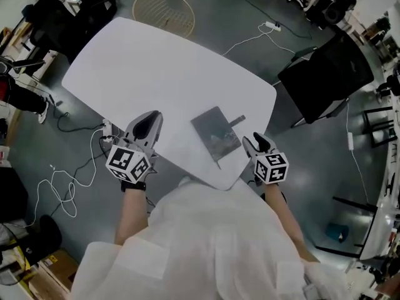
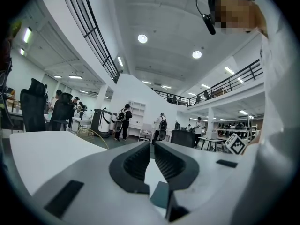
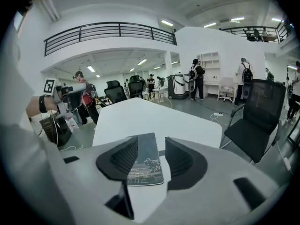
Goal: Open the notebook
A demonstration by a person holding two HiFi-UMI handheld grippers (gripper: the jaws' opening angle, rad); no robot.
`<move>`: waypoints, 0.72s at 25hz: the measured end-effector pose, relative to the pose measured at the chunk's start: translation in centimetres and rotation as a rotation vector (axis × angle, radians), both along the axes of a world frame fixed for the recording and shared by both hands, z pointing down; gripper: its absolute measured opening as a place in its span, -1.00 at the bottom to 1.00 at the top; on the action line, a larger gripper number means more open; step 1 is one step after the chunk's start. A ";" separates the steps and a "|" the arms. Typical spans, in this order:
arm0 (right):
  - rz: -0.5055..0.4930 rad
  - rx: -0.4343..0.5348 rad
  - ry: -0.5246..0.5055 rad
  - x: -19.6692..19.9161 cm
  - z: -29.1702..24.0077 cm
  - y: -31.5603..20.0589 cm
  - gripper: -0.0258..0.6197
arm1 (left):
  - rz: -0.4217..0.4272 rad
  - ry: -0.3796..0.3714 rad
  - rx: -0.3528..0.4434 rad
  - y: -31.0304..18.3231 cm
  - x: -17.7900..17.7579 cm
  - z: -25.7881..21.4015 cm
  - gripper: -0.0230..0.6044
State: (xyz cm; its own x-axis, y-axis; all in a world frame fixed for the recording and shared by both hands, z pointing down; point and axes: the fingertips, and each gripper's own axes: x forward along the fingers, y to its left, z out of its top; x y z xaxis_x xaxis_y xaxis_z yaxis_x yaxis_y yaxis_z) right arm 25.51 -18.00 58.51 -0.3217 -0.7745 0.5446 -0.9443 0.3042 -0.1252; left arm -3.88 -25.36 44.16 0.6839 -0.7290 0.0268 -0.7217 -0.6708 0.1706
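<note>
A dark grey notebook (image 1: 215, 134) lies closed and flat on the white table (image 1: 156, 67), near its front edge, with a thin strap sticking out at its far right corner. My right gripper (image 1: 250, 142) hovers just right of it, tilted down, jaws open. In the right gripper view the notebook (image 3: 146, 165) shows through the gap of my right gripper (image 3: 151, 149), and the pads do not touch it. My left gripper (image 1: 152, 119) is held level over the table to the left of the notebook. In its own view my left gripper (image 2: 151, 146) is shut on nothing.
A black office chair (image 1: 325, 74) stands right of the table. A round wire frame (image 1: 164, 10) sits on the floor beyond the far edge. Cables (image 1: 69, 180) trail on the floor at left. Several people stand far off in the hall.
</note>
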 end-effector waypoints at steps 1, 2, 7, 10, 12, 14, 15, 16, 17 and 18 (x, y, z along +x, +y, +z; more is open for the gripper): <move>-0.011 -0.010 0.008 0.2 0.6 -0.2 -0.35 | -0.008 0.000 -0.004 -0.1 0.5 0.2 -0.83; -0.018 -0.020 0.014 0.4 1.3 -0.4 -0.35 | -0.014 -0.001 -0.008 -0.1 1.0 0.4 -0.83; -0.066 -0.120 0.000 0.8 4.6 -0.6 -0.38 | -0.030 -0.015 -0.025 -0.1 3.2 1.0 -0.83; -0.123 -0.170 0.017 0.2 6.0 -1.5 -0.37 | -0.040 -0.023 -0.041 -0.2 3.7 1.6 -0.83; -0.147 -0.199 0.026 -0.1 6.8 -1.9 -0.36 | -0.049 -0.030 -0.049 -0.1 3.9 2.0 -0.83; -0.165 -0.227 0.032 -0.3 7.7 -1.9 -0.36 | -0.058 -0.035 -0.055 0.0 4.1 2.2 -0.83; -0.177 -0.242 0.036 -0.4 8.2 -1.7 -0.36 | -0.062 -0.037 -0.057 0.0 4.1 2.3 -0.83; -0.189 -0.257 0.043 -0.5 8.6 -1.5 -0.37 | -0.065 -0.039 -0.058 0.1 4.2 2.4 -0.83; -0.199 -0.270 0.048 -0.6 9.1 -1.4 -0.36 | -0.067 -0.040 -0.060 0.1 4.2 2.4 -0.83; -0.206 -0.281 0.052 -0.7 9.4 -1.4 -0.37 | -0.070 -0.042 -0.062 0.0 4.2 2.5 -0.83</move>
State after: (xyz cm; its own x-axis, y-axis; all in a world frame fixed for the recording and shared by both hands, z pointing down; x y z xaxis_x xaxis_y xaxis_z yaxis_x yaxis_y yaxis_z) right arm 24.85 -19.43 67.95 -0.4217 -0.5140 0.7469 -0.8741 0.4494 -0.1843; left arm 0.33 -25.37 46.69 0.6291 -0.7708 0.1010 -0.7736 -0.6080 0.1787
